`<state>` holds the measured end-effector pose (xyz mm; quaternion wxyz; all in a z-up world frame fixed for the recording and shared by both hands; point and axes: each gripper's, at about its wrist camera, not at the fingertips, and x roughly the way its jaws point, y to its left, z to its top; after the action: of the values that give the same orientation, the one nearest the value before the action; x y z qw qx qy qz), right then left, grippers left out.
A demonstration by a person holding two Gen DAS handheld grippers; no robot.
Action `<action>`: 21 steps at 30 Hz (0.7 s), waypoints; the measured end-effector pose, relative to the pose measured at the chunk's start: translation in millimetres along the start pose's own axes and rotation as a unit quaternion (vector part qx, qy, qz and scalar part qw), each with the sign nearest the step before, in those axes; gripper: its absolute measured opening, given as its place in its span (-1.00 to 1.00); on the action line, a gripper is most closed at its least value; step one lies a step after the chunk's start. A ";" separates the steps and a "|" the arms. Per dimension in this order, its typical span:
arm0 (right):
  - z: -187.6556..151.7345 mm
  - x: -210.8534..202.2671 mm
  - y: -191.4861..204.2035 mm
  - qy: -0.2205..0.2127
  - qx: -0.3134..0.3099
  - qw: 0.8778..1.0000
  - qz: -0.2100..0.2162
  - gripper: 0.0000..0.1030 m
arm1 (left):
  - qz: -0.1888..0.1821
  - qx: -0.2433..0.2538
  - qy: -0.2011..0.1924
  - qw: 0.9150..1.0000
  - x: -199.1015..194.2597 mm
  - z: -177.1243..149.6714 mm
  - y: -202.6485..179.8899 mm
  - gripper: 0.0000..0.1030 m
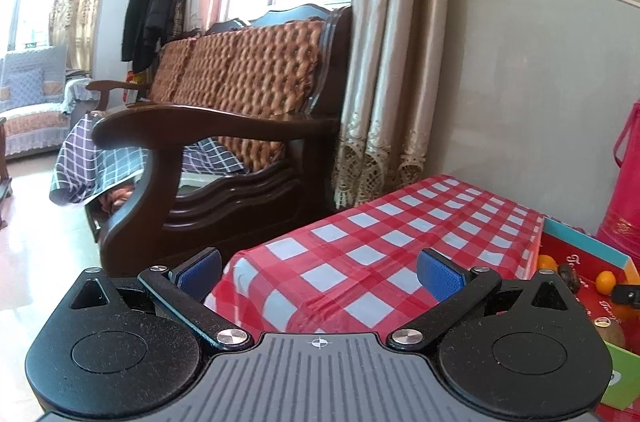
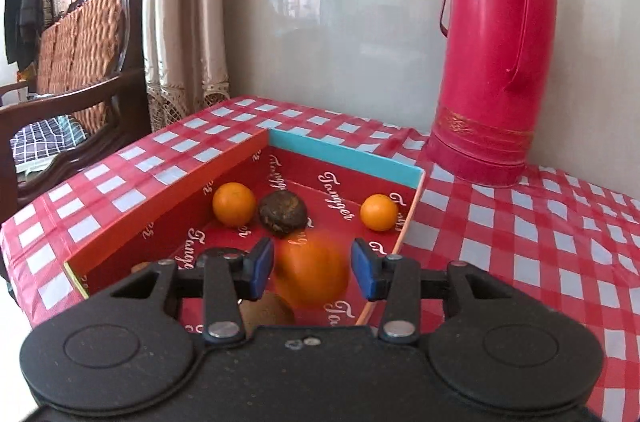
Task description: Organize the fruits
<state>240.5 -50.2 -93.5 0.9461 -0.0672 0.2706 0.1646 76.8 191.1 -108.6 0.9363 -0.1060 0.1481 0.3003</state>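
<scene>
- The right gripper (image 2: 312,268) hangs over the red box (image 2: 168,196), its blue pads (image 2: 262,268) spread apart with a blurred orange (image 2: 312,272) between them, not touching either pad.
- Inside the box, a small orange (image 2: 234,204) sits at 11 o'clock from the blurred one, a dark wrinkled fruit (image 2: 282,213) at 12, another orange (image 2: 379,212) at 1.
- A brown fruit (image 2: 268,310) lies just below the pads.
- A red thermos (image 2: 494,62) stands upright at 2 o'clock on the checkered tablecloth (image 2: 520,242).
- The left gripper (image 1: 320,274) is spread wide, empty, above the cloth, with the box at 3 o'clock.

Home living room: wooden sofa (image 1: 240,110), curtains (image 1: 392,62), coat rack (image 1: 160,2)
</scene>
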 end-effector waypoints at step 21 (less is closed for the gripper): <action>-8.9 -193.7 -43.4 -0.088 0.085 0.988 -0.091 0.89 | -0.193 0.115 -0.041 0.974 -83.5 54.5 -99.4 0.99</action>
<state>96.4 -146.1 4.1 0.9795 0.0041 0.1924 0.0597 82.7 83.2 -18.3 0.9877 -0.0121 0.1202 0.0992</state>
